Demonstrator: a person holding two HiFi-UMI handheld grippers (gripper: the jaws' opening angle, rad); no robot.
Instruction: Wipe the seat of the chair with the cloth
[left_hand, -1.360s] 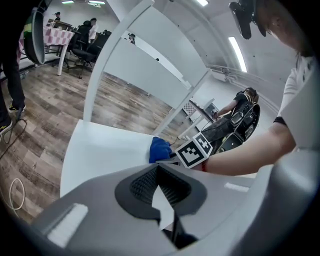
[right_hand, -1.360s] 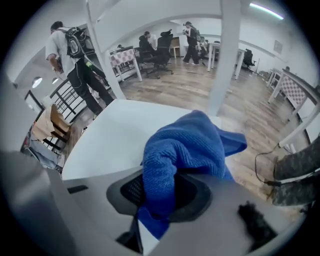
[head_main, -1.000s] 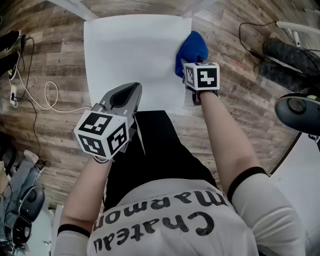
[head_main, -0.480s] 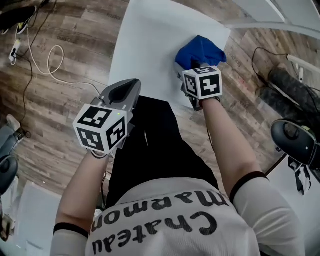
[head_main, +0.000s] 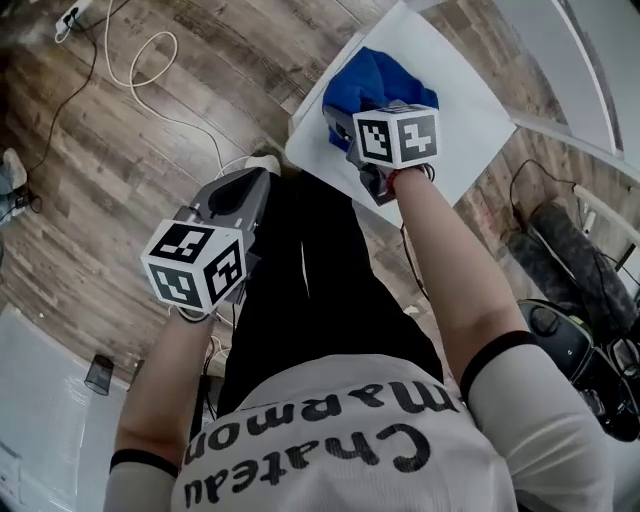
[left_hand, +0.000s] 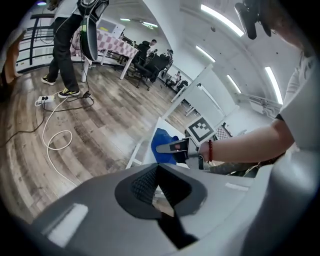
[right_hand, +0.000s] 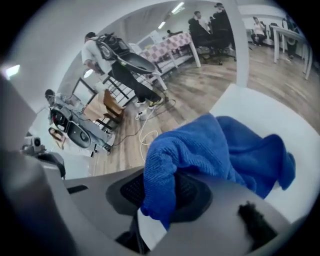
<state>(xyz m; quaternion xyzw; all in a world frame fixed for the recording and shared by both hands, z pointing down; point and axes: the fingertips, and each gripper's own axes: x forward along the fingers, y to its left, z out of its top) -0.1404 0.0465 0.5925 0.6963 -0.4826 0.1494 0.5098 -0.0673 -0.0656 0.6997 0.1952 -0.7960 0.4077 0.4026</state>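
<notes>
The blue cloth (head_main: 368, 82) lies bunched on the white chair seat (head_main: 470, 100) near its left corner, with my right gripper (head_main: 345, 125) shut on it. In the right gripper view the blue cloth (right_hand: 220, 150) spills out of the jaws onto the white seat (right_hand: 270, 117). My left gripper (head_main: 235, 195) hangs off the seat, over the person's black trousers and the wooden floor, jaws together and holding nothing. From the left gripper view the cloth (left_hand: 162, 145) and the right gripper (left_hand: 175, 147) show ahead.
Wood-plank floor (head_main: 150, 130) surrounds the chair. A white cable (head_main: 160, 60) loops on the floor at upper left. Black equipment (head_main: 570, 340) and a dark roll (head_main: 565, 250) sit at right. A standing person (left_hand: 65, 45) and desks are far off.
The head view has swung round, so the seat now sits at the upper right. The right gripper has drawn the cloth toward the seat's near left corner. The left gripper stays put.
</notes>
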